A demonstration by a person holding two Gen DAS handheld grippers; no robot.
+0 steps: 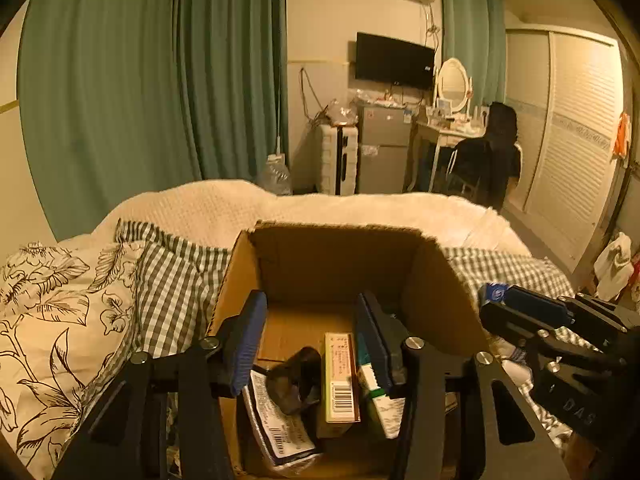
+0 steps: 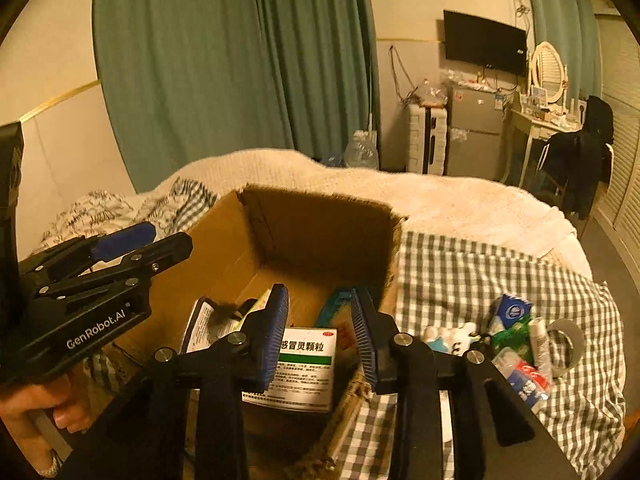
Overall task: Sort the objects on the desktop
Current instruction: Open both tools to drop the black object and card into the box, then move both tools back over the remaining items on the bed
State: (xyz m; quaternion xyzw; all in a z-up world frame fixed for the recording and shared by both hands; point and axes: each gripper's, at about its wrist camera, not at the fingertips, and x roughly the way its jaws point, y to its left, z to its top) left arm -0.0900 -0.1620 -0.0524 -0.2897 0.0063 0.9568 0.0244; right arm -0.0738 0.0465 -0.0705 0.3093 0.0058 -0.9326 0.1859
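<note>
An open cardboard box [image 1: 332,268] [image 2: 320,224] sits on the bed. Inside lie a narrow tan carton [image 1: 340,376], a dark object [image 1: 298,380] on a flat labelled pack [image 1: 276,420], and a white and green medicine box [image 2: 306,368] [image 1: 384,400]. My left gripper [image 1: 310,340] is open and empty above the box's near side; it also shows in the right wrist view [image 2: 132,244]. My right gripper [image 2: 320,332] is open and empty over the medicine box; it also shows in the left wrist view [image 1: 496,300]. Several small items [image 2: 516,340] lie on the checked sheet to the box's right.
A checked sheet [image 2: 460,272], a floral duvet [image 1: 52,320] and a white blanket [image 1: 320,204] cover the bed. A tape roll [image 2: 568,340] lies by the small items. Beyond the bed stand a fridge [image 1: 384,148], a dressing table with mirror [image 1: 452,84] and a dark chair [image 1: 488,160].
</note>
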